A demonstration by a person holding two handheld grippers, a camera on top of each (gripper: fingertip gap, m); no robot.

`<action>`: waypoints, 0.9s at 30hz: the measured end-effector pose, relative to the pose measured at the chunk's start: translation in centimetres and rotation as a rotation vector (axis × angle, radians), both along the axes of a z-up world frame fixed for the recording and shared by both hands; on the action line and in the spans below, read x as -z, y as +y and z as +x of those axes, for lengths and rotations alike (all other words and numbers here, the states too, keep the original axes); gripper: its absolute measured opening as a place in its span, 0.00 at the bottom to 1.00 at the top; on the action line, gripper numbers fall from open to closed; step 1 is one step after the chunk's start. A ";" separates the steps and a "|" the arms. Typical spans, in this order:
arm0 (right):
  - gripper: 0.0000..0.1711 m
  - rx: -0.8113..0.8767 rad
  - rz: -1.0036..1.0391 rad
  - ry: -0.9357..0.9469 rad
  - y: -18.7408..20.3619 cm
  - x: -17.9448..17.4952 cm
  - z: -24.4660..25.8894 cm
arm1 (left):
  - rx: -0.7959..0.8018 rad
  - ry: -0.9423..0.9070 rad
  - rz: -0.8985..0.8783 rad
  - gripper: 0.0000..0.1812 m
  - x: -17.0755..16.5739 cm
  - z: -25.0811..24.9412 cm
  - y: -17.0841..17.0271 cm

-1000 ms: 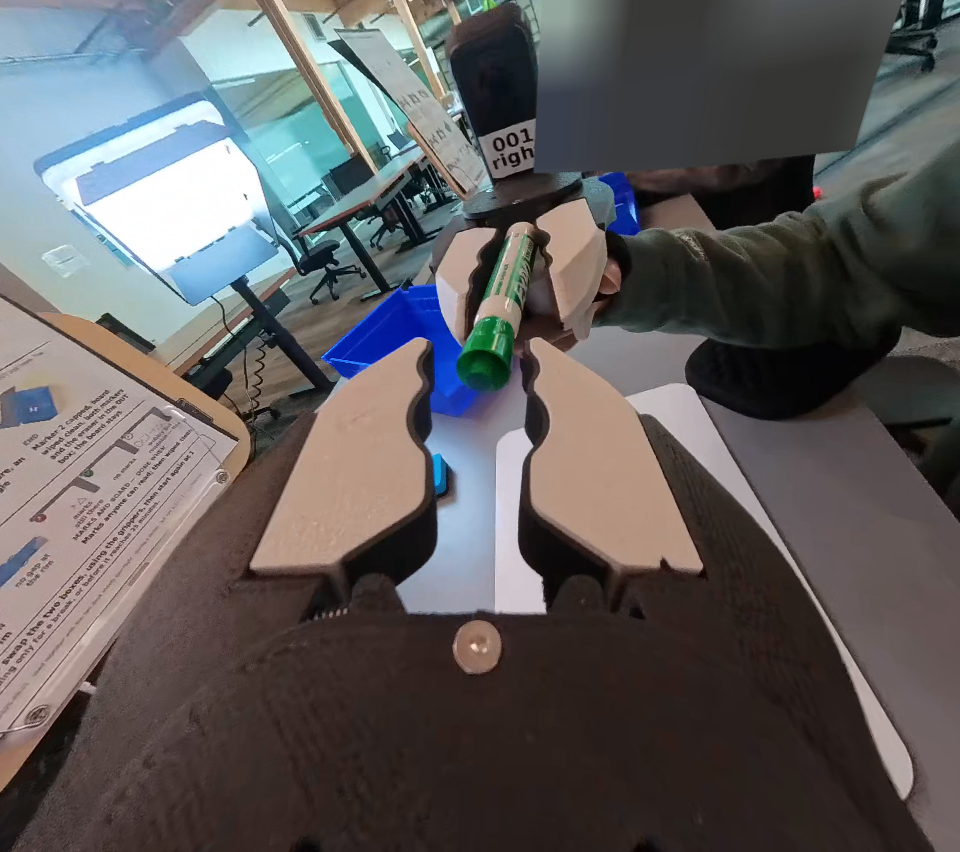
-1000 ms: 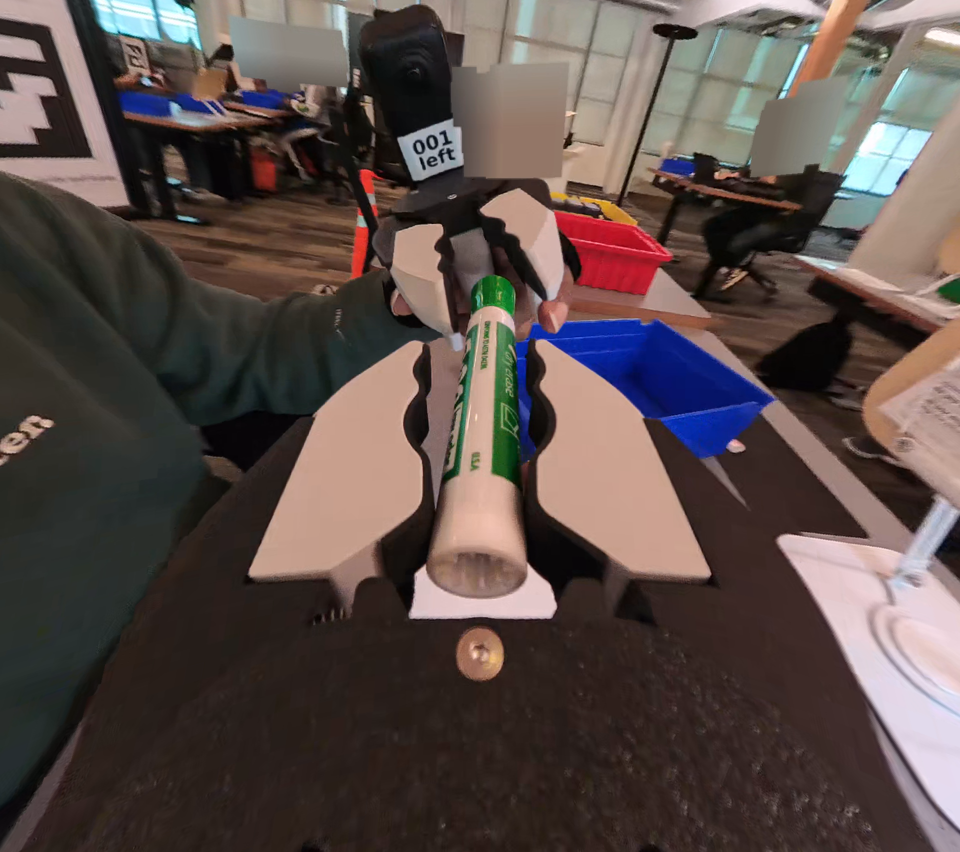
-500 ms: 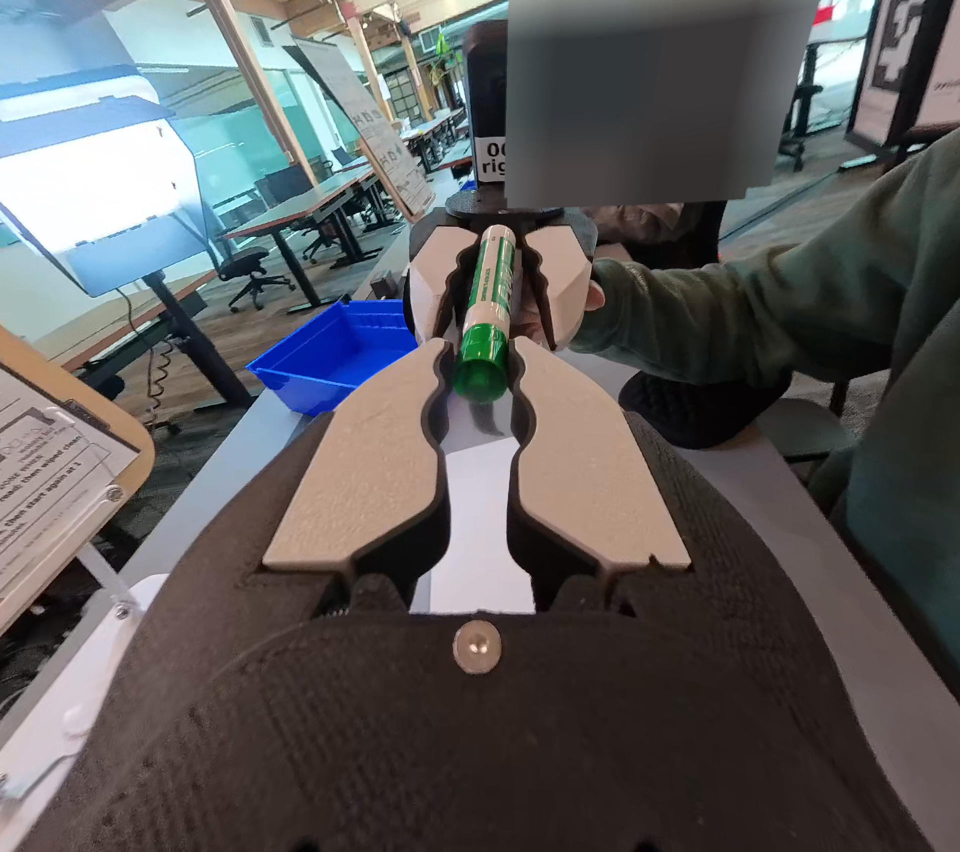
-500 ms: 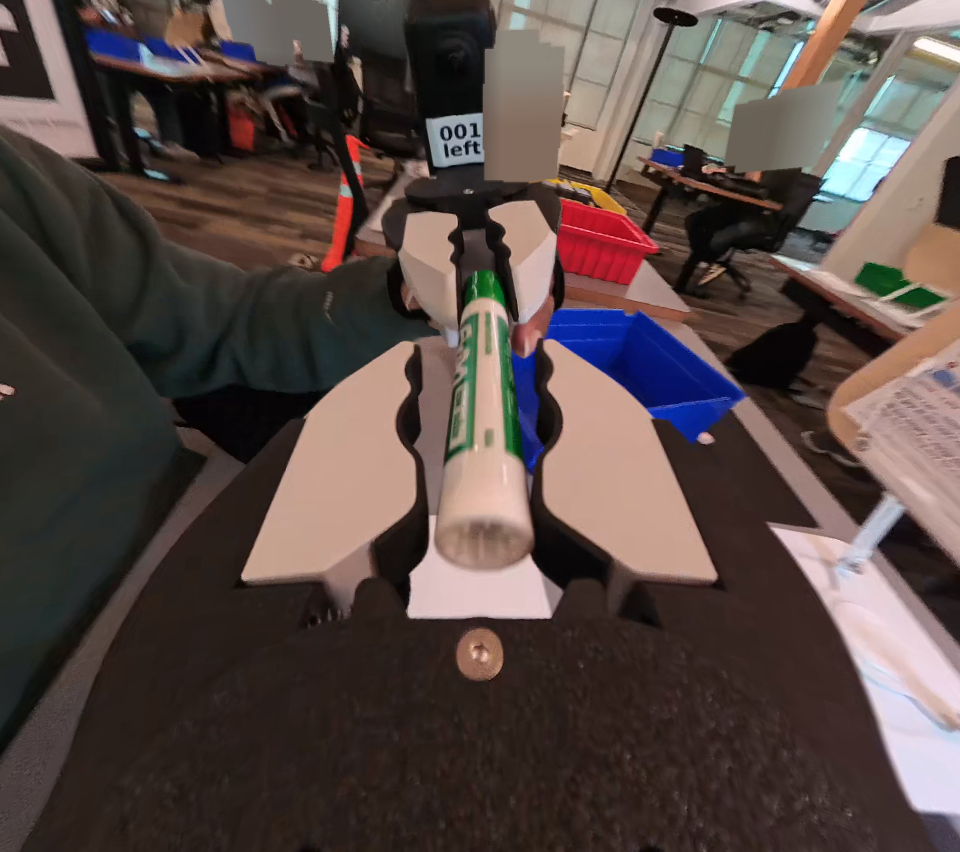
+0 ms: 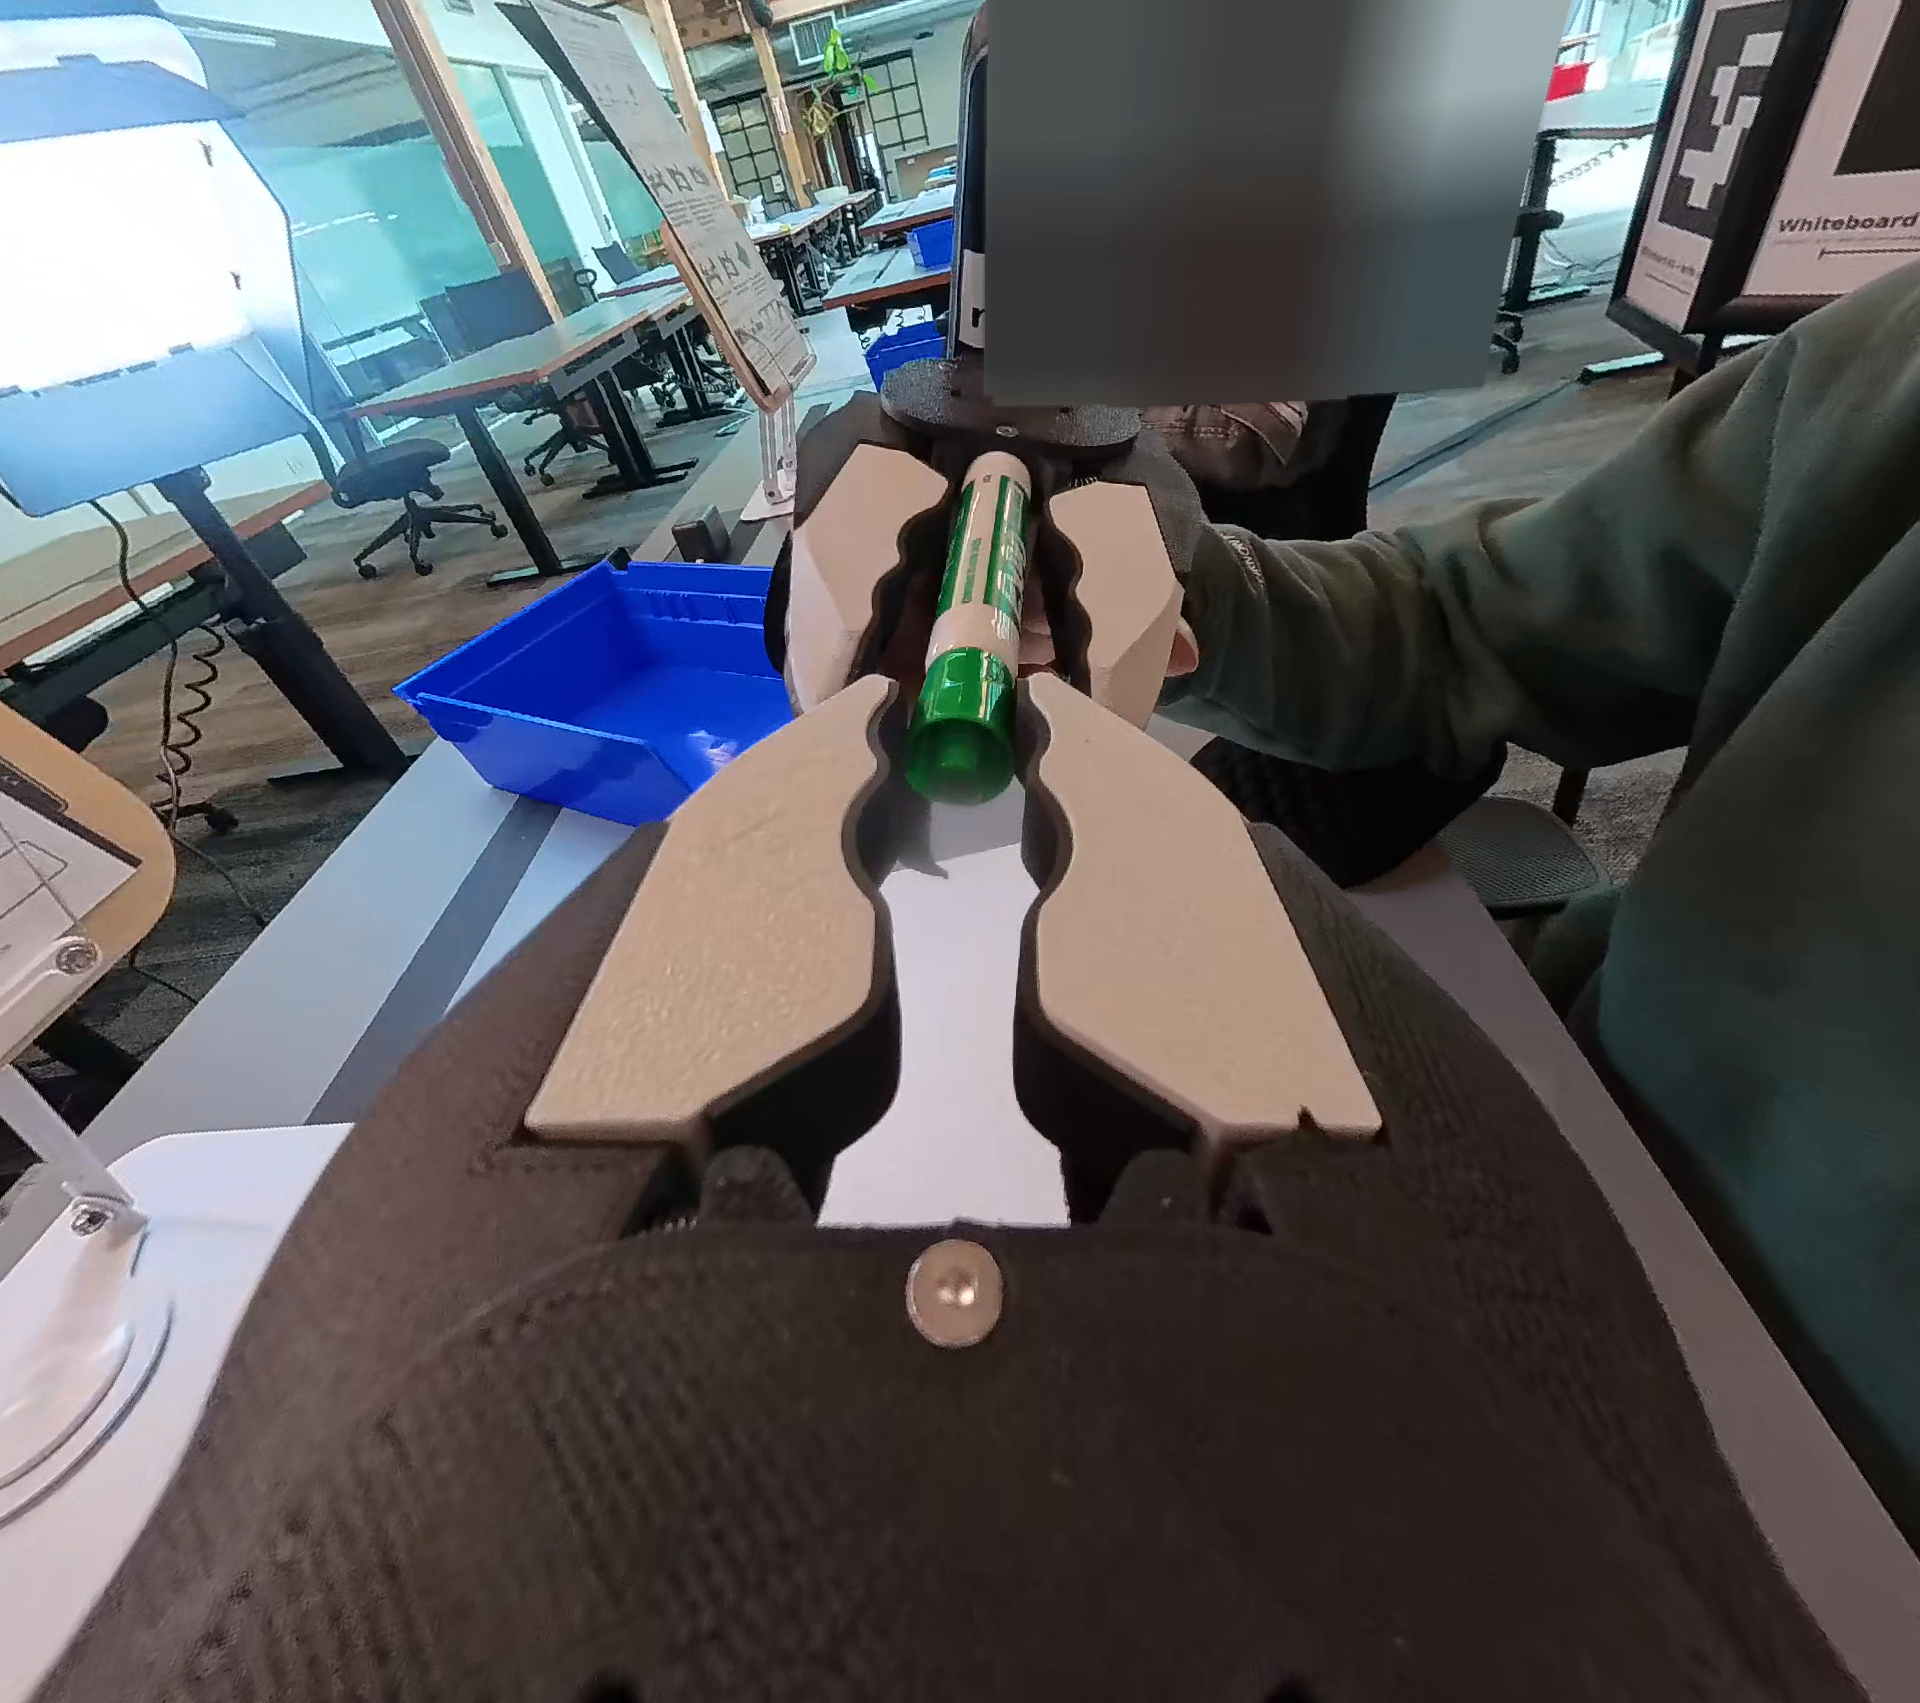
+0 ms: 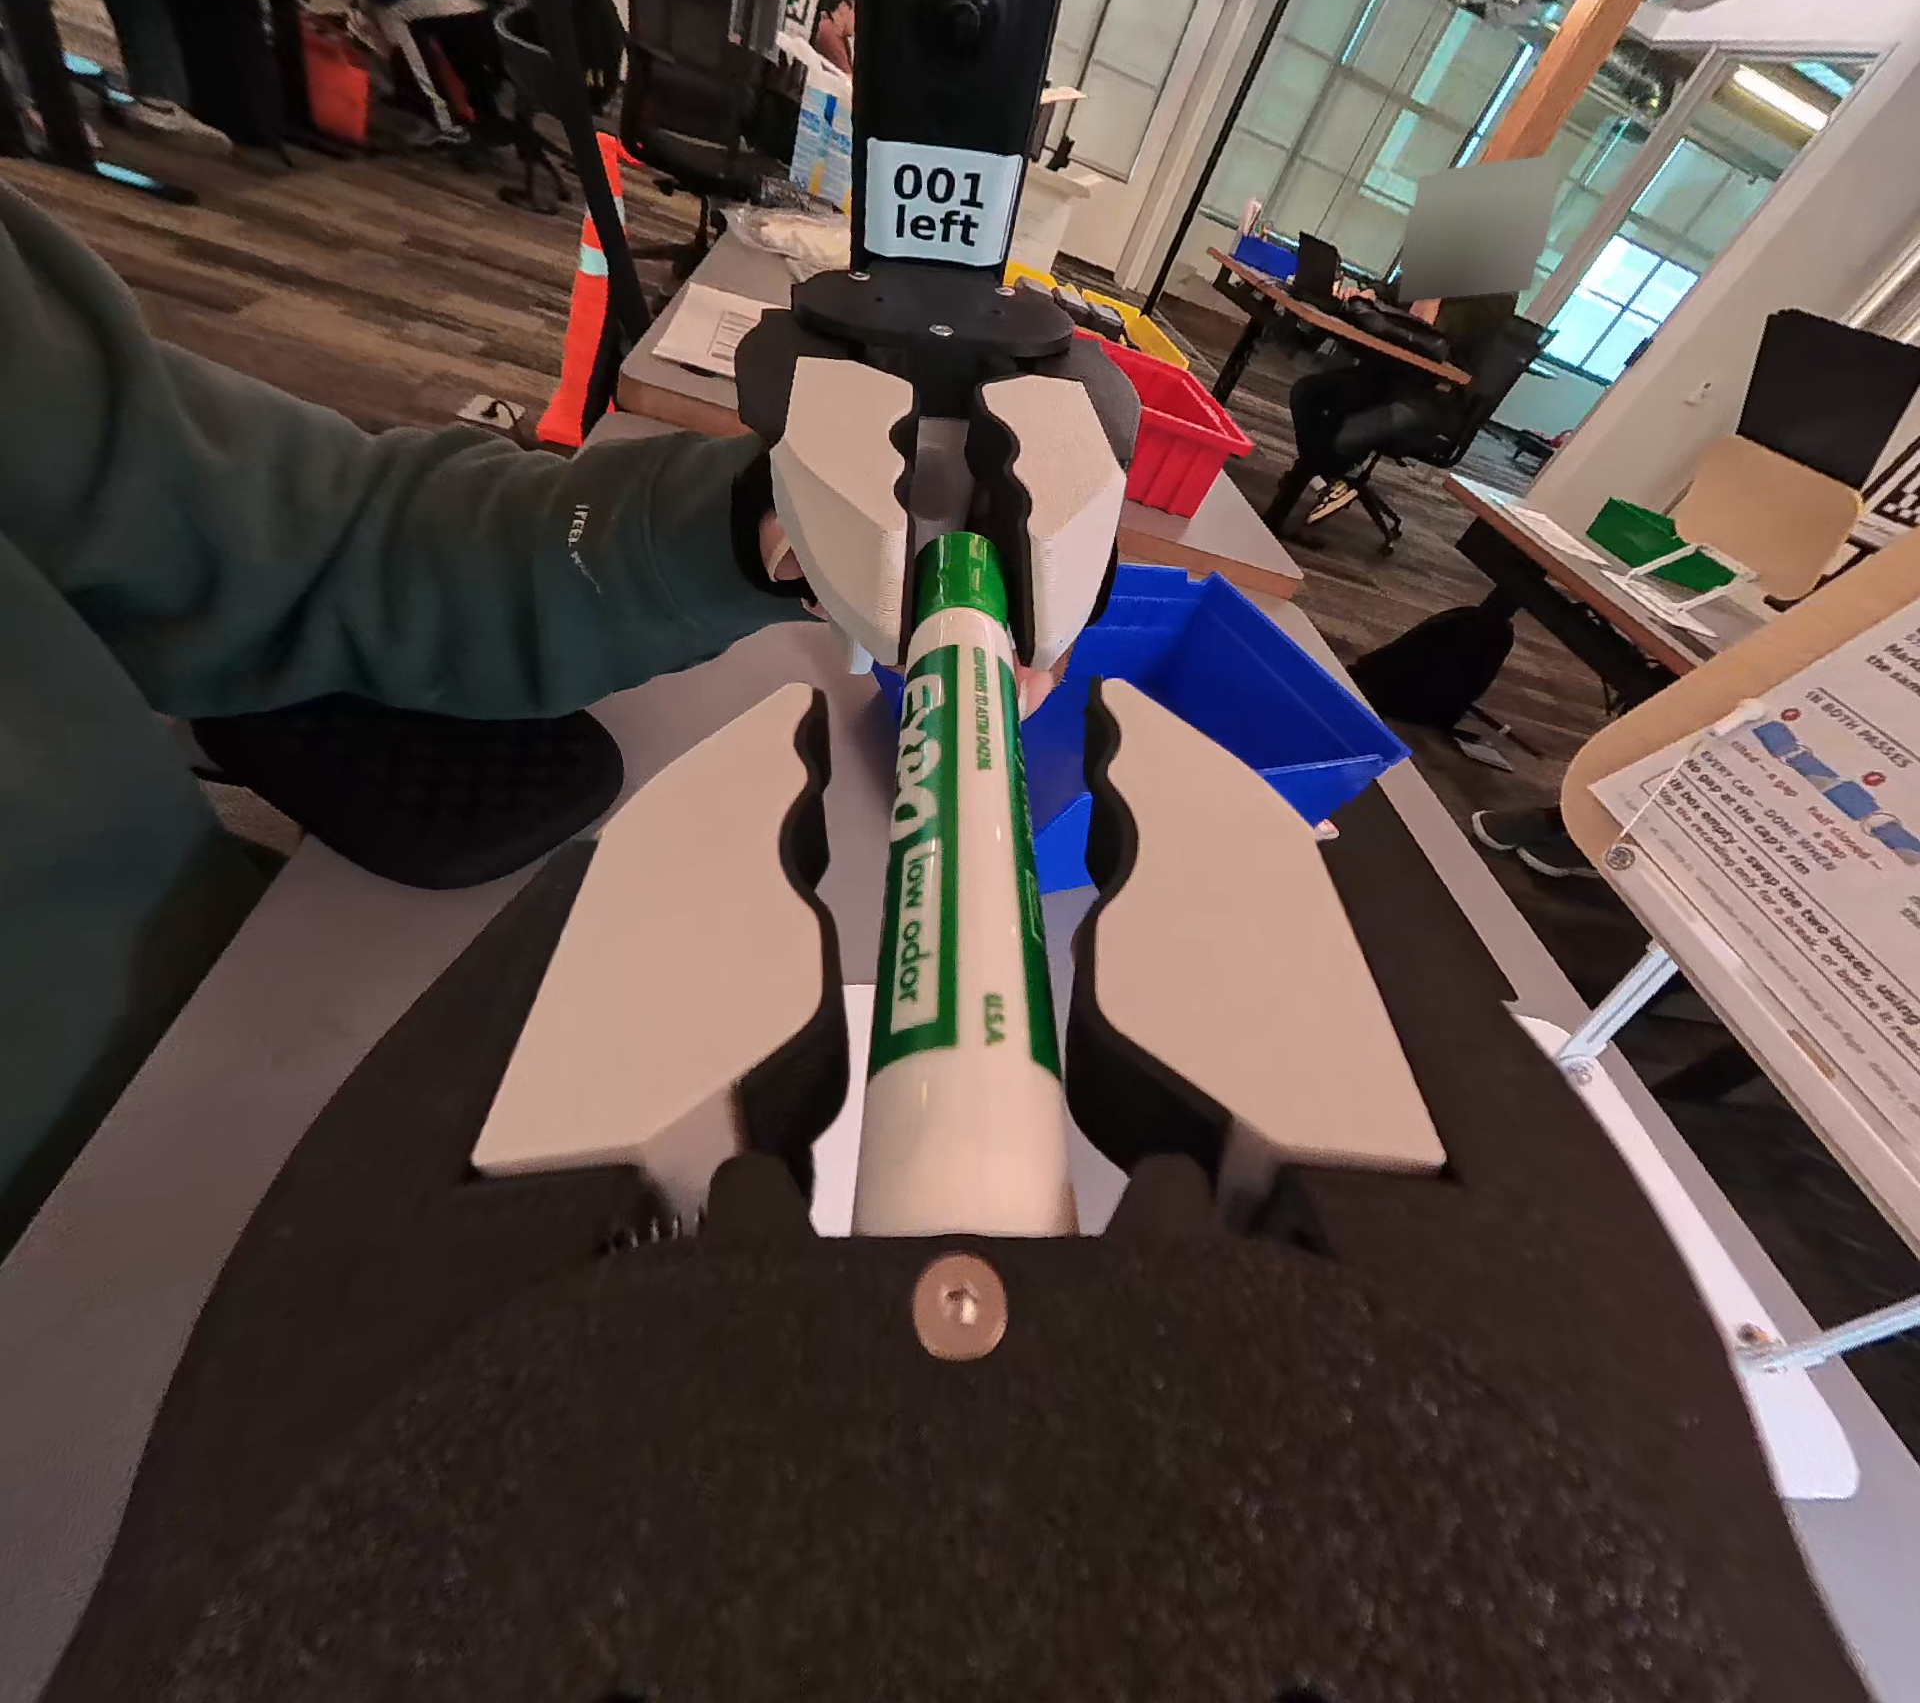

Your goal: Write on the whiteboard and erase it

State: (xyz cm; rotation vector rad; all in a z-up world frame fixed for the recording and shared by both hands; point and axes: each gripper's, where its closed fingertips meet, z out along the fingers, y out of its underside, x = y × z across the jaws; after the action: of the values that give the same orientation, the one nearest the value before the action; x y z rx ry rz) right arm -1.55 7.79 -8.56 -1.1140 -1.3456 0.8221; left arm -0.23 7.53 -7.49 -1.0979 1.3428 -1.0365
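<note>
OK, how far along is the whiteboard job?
Early. Done: the right gripper holds the marker. In hand: the left gripper has its fingers around the green cap, which is still on. Left: uncap, write on the whiteboard, erase; its visible part shows no marks.

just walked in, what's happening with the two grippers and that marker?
A person holds a gripper in each hand, facing each other over the table. The right gripper has the green marker lying along its fingers, which look slightly parted around the barrel. The left gripper has its tips on either side of the green cap, apparently to pull it off. The cap is still on. A blue bin sits nearby.
</note>
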 end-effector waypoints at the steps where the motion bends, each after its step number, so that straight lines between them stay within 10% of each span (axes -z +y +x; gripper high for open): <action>1: 0.27 -0.001 -0.001 0.001 0.0 0.1 0.0 | 0.002 -0.002 -0.008 0.11 0.1 0.0 0.0; 27: 0.20 0.016 -0.153 0.081 2.1 1.6 -0.7 | 0.005 0.053 -0.198 0.11 2.6 -0.5 2.2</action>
State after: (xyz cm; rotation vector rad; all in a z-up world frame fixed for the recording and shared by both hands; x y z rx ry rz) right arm -2.23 9.86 -10.20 -1.1959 -1.2214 0.9607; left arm -0.72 9.76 -10.09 -1.2764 1.3056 -1.1705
